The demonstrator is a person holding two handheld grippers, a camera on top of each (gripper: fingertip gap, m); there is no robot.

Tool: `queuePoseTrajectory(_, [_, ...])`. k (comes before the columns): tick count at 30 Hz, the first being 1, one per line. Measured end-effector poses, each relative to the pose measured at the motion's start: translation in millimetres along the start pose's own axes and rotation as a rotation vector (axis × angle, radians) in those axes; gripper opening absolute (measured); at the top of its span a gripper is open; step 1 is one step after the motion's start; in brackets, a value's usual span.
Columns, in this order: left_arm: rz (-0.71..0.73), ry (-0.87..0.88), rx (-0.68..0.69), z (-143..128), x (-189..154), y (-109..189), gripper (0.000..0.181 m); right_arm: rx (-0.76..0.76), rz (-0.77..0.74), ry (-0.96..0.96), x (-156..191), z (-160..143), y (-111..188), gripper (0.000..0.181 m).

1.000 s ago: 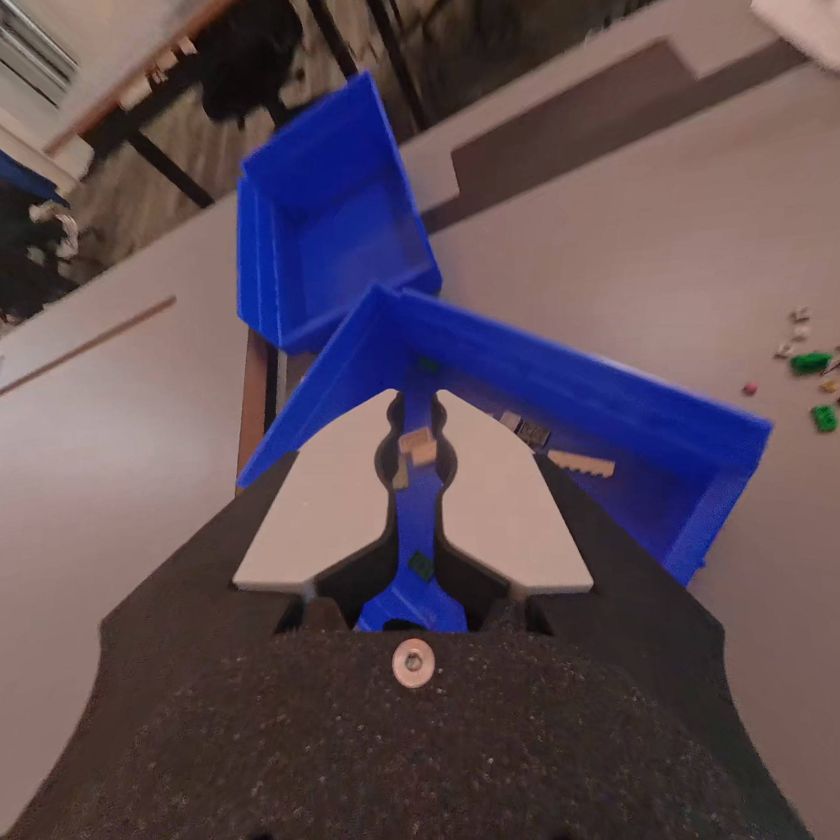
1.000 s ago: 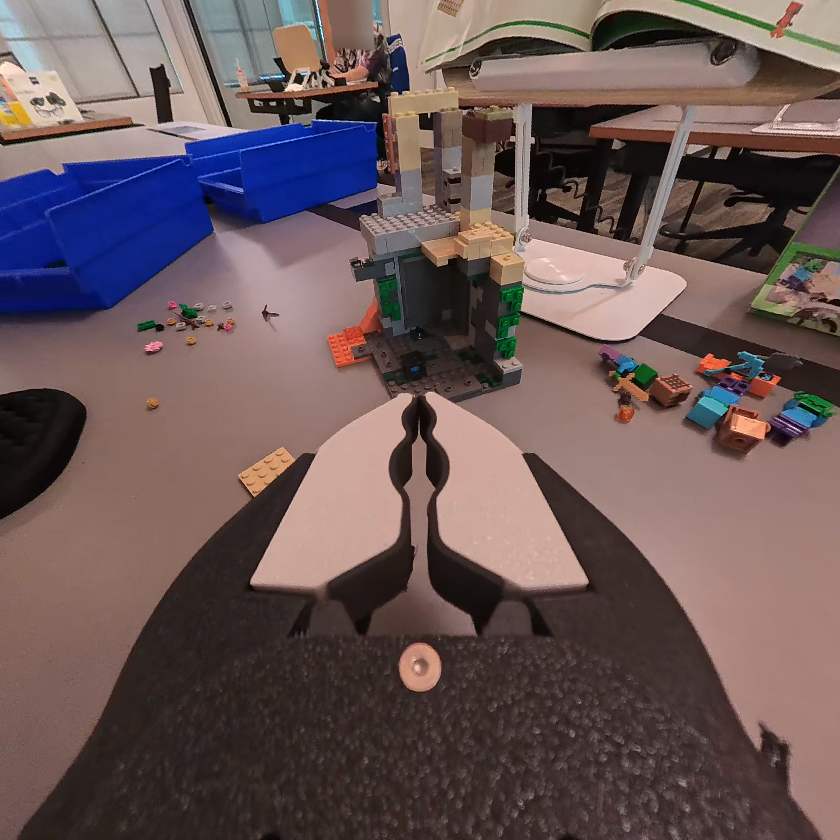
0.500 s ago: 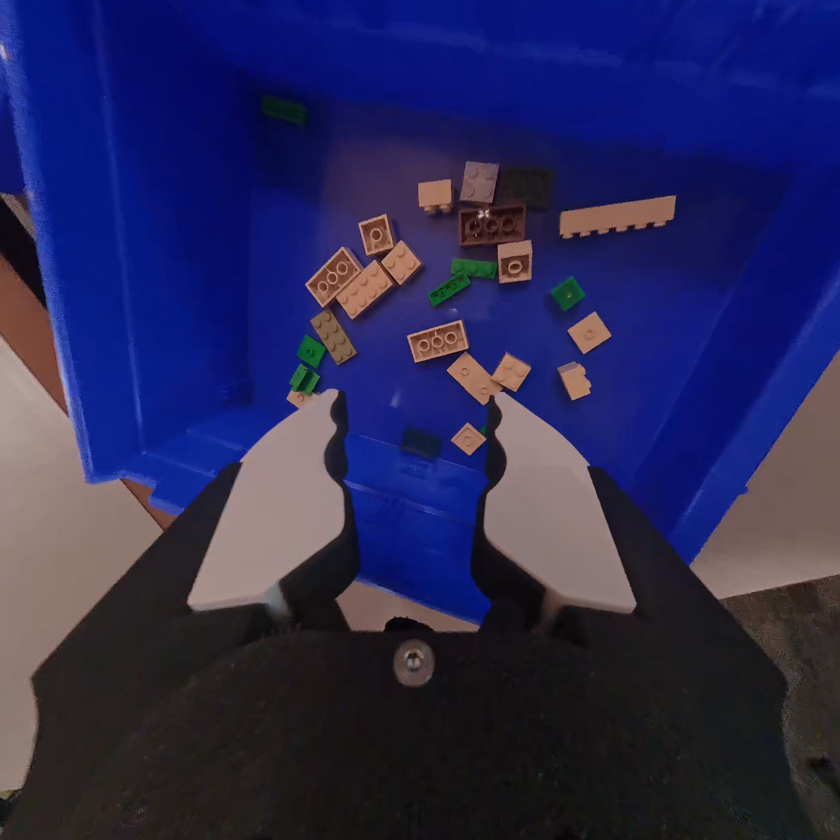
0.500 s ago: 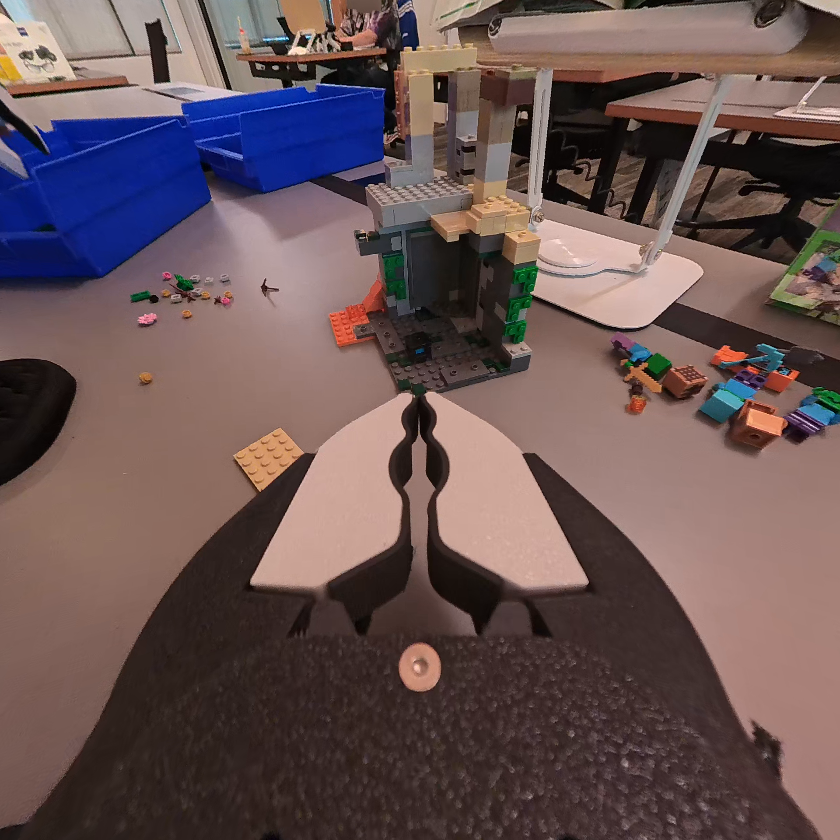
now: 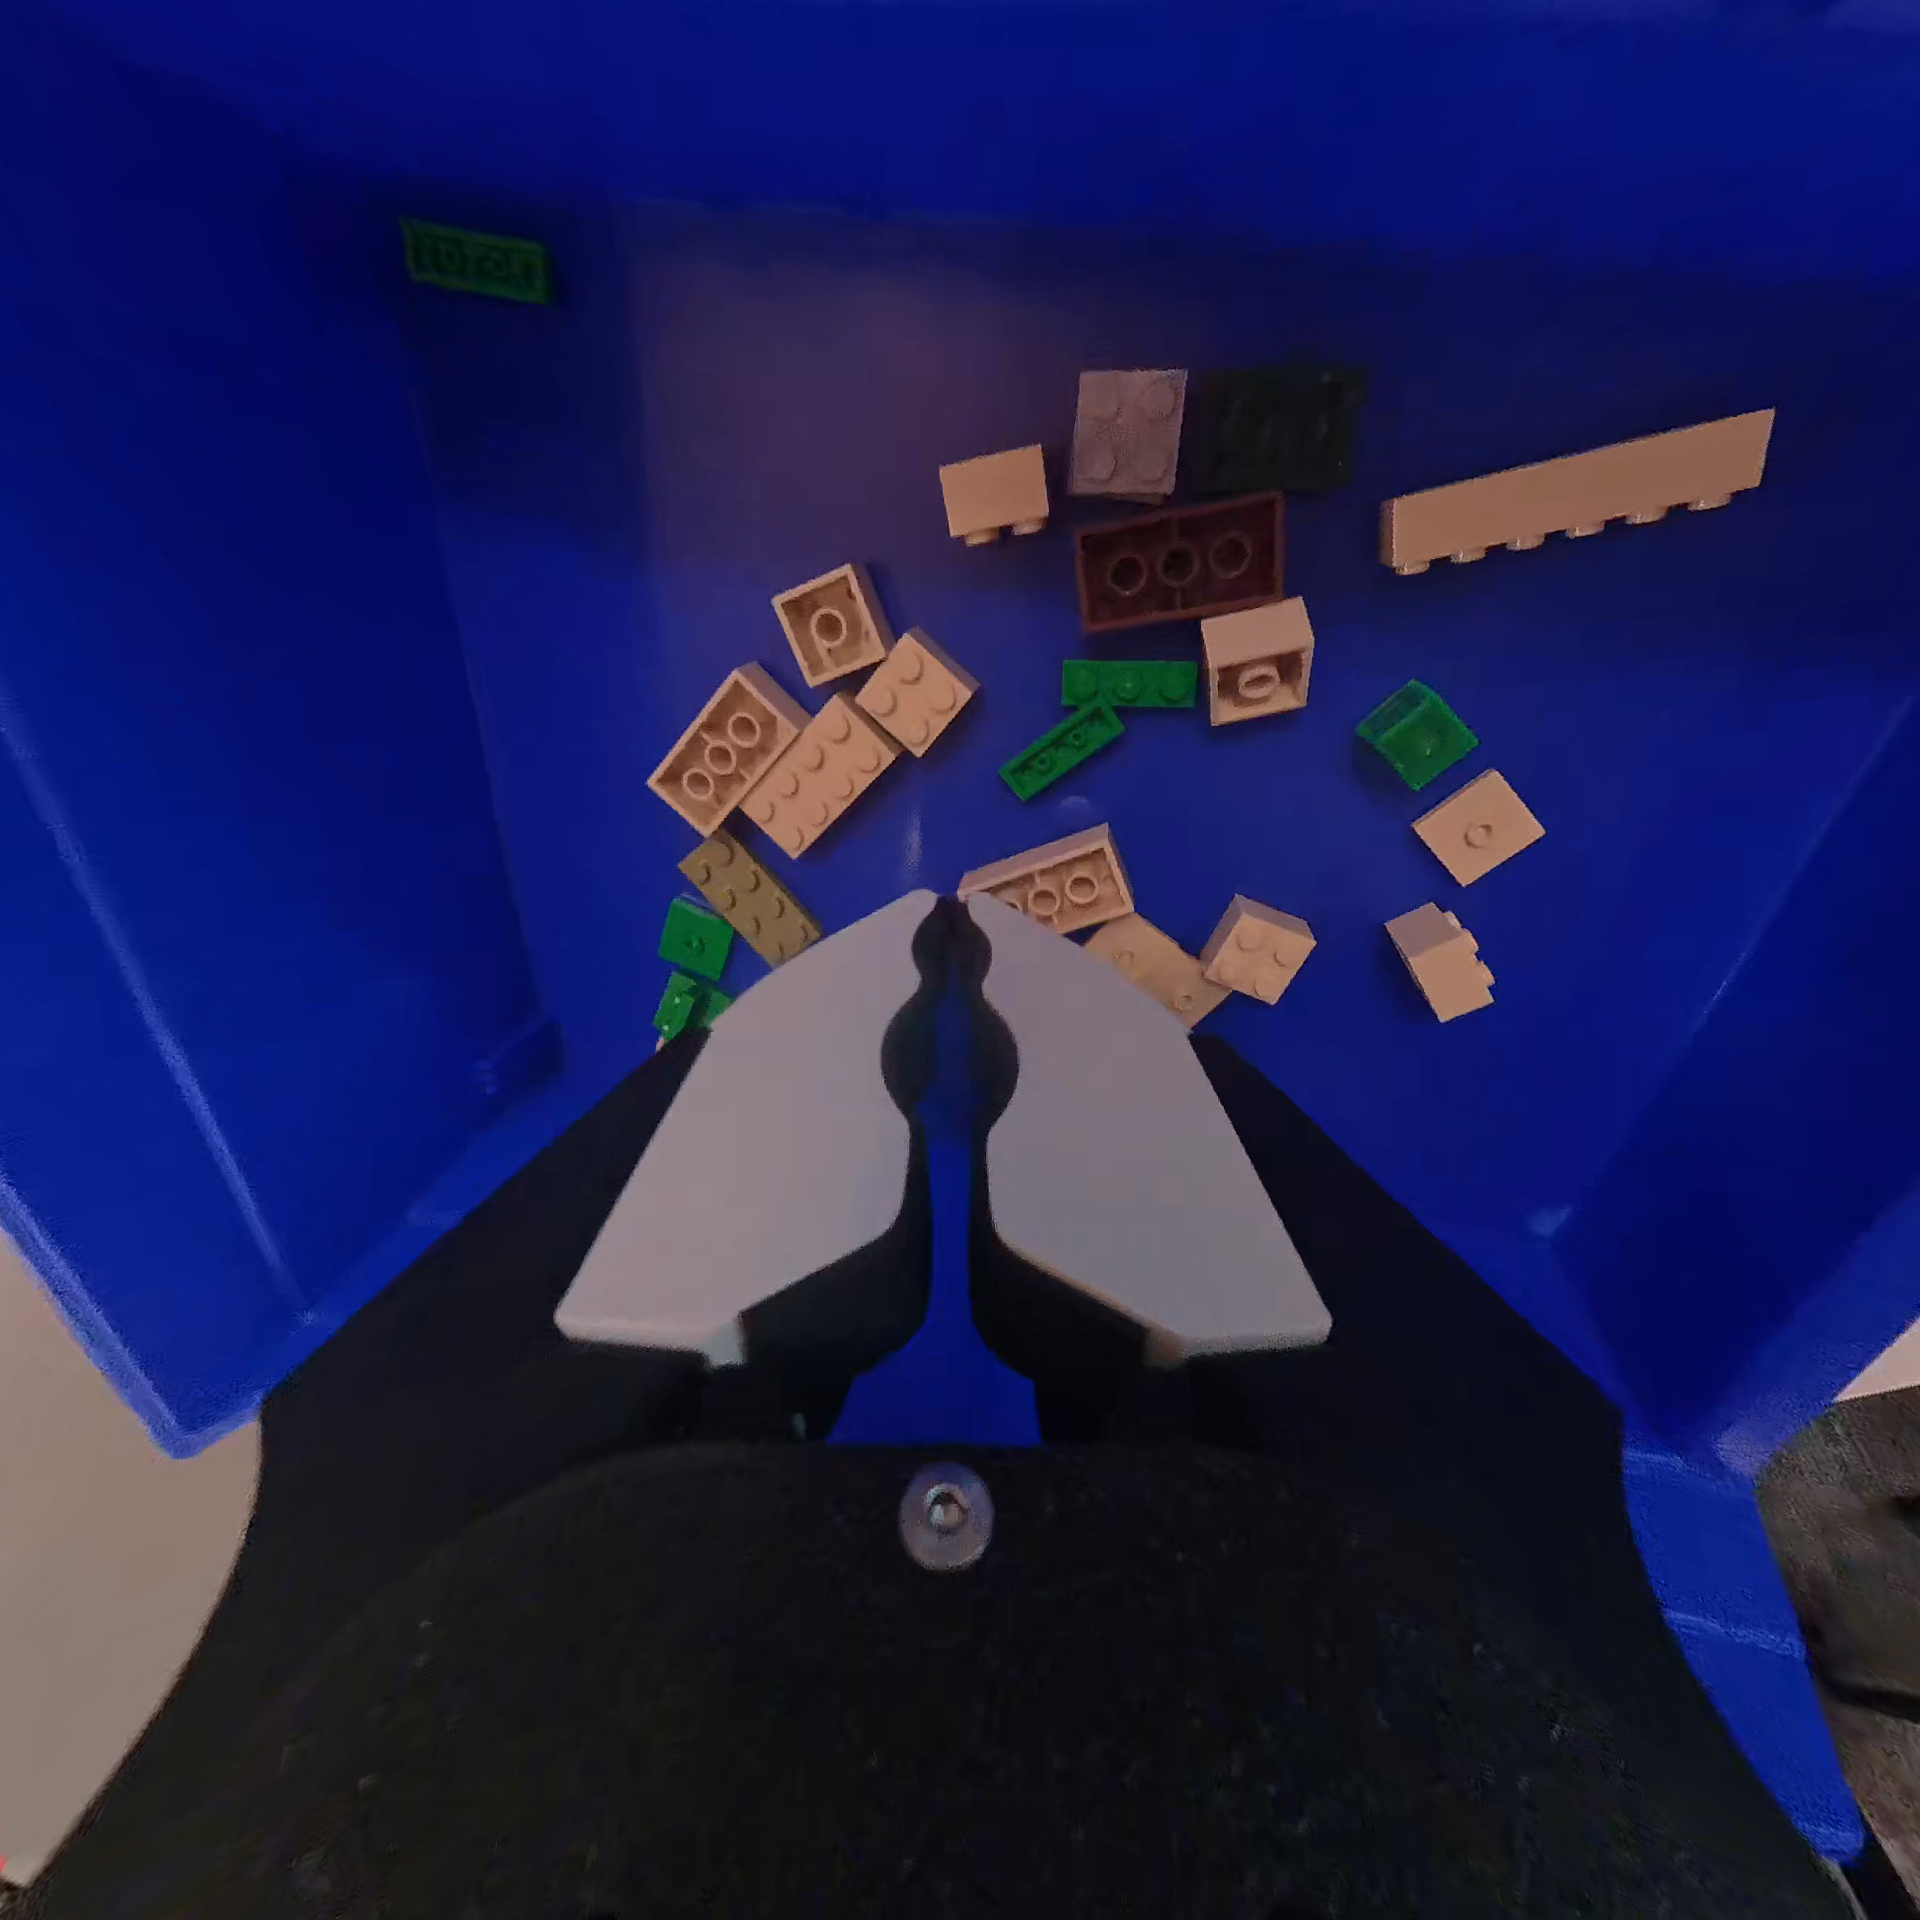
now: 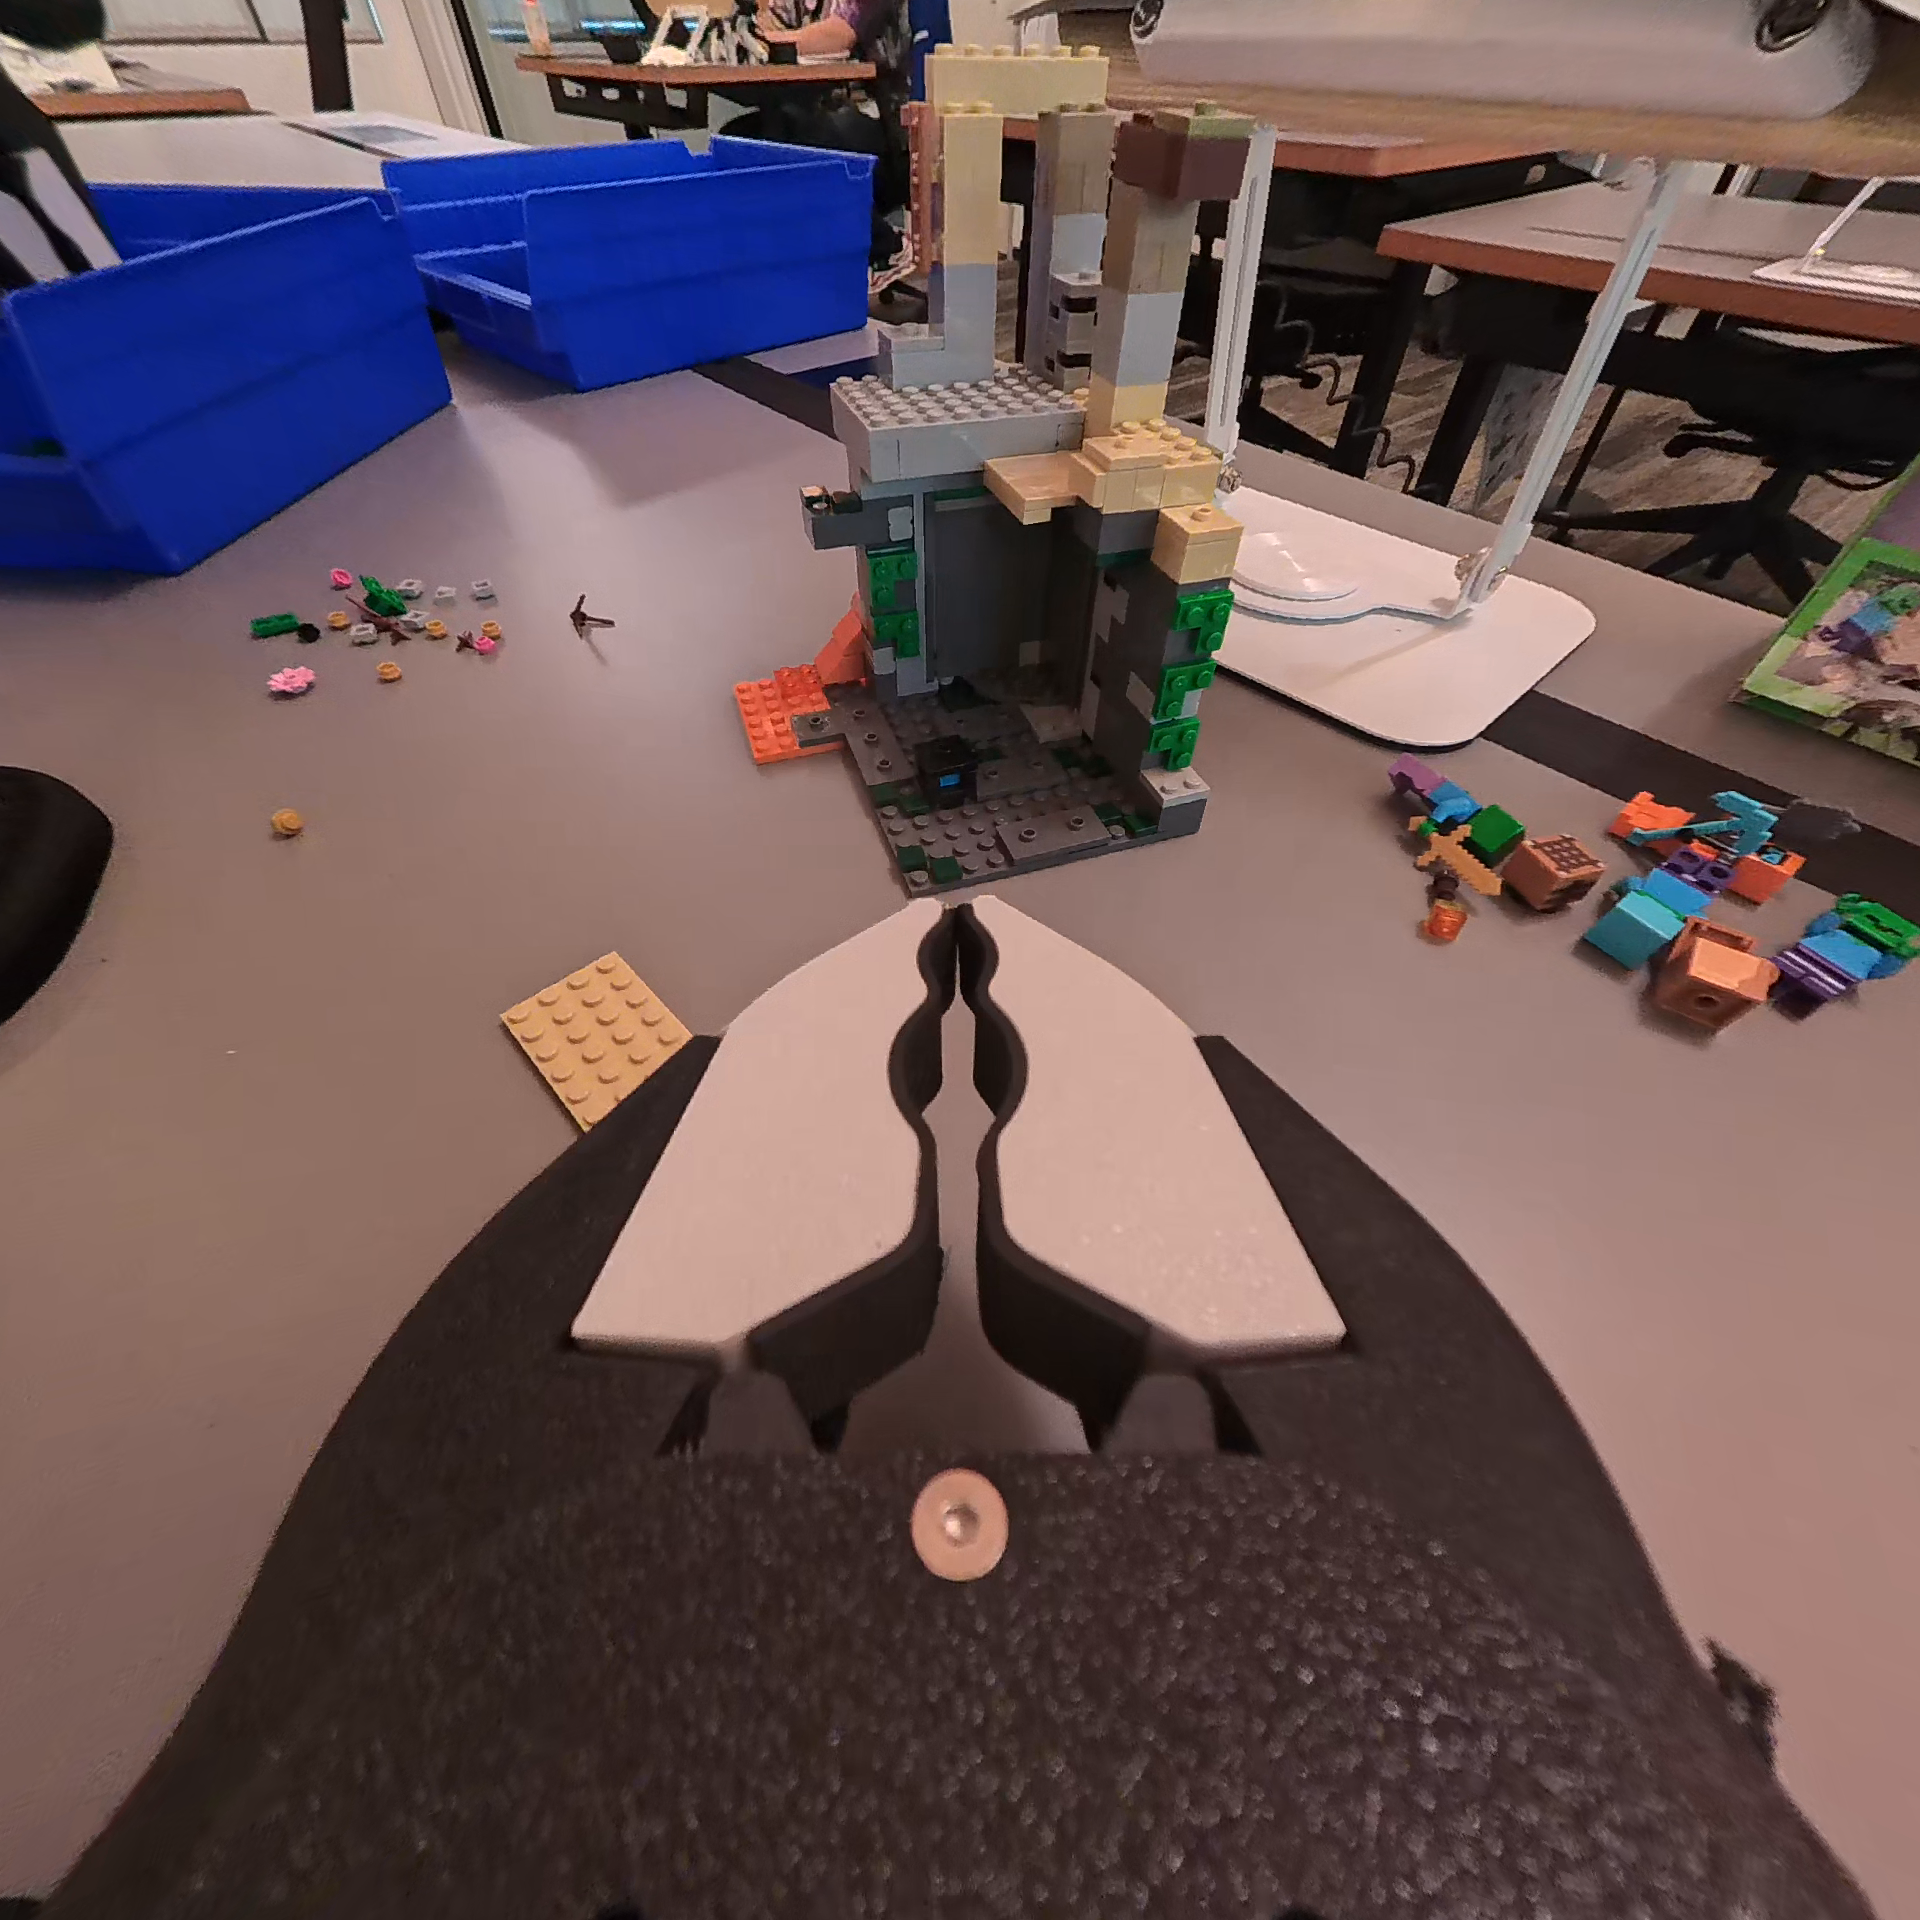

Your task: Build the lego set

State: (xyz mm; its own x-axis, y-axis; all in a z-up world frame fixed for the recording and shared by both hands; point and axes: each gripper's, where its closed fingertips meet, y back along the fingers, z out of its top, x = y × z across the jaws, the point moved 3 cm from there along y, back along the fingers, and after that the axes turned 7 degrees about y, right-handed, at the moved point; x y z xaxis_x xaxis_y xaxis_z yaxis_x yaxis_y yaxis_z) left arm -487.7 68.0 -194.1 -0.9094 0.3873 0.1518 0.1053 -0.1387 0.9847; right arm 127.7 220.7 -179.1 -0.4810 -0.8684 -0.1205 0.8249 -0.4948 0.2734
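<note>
My left gripper (image 5: 951, 906) is down inside a blue bin (image 5: 312, 727) with its jaws shut. Nothing shows between the tips, which sit right beside an upside-down tan brick (image 5: 1049, 883). Loose tan, green, grey and brown bricks lie on the bin floor, among them a long tan plate (image 5: 1574, 488) and a brown brick (image 5: 1179, 561). In the right wrist view, my right gripper (image 6: 956, 912) is shut and empty just above the table. It is in front of the grey baseplate of the partly built lego tower (image 6: 1018, 582). A tan plate (image 6: 594, 1034) lies to its left.
Two blue bins (image 6: 208, 364) (image 6: 644, 249) stand at the back left. Tiny pieces (image 6: 384, 623) are scattered left of the tower. Coloured bricks and figures (image 6: 1683, 894) lie to the right. A white stand base (image 6: 1392, 644) is behind the tower. A black pad (image 6: 42, 873) is at the left edge. The grippers' ends are close to 60 centimeters from one another. The tan plate (image 6: 594, 1034) is about 11 centimeters from my right fingertips and 55 centimeters from my left.
My left gripper swung over the bin, opened, then dropped deeper into it and shut. My right gripper stayed shut and moved a little closer to the tower.
</note>
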Motion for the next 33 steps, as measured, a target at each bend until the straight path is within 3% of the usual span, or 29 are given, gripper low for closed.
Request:
queuePoseTrajectory(1, [-0.017,-0.009,0.008,2,-2,-1,0.0,0.002,-0.003,0.0,0,0,0,0.0])
queuePoseTrajectory(12, [-0.214,-0.36,-0.191,41,-78,4,0.0,0.004,-0.005,-0.019,-4,-1,-3,0.0])
queuePoseTrajectory(18, [-0.154,-0.533,-0.21,50,-95,-9,0.015,0.002,-0.003,-0.013,-4,-1,-2,0.0])
queuePoseTrajectory(22, [-0.129,-0.611,-0.146,46,-96,-18,0.02,0.002,-0.002,-0.008,-3,-1,-2,0.0])
queuePoseTrajectory(29, [-0.149,-0.597,-0.091,42,-97,-14,0.012,0.0,0.003,-0.005,-2,-1,-2,0.0])
queuePoseTrajectory(33, [-0.176,-0.492,-0.172,42,-97,15,0.012,-0.006,0.013,-0.004,-1,0,-2,0.0])
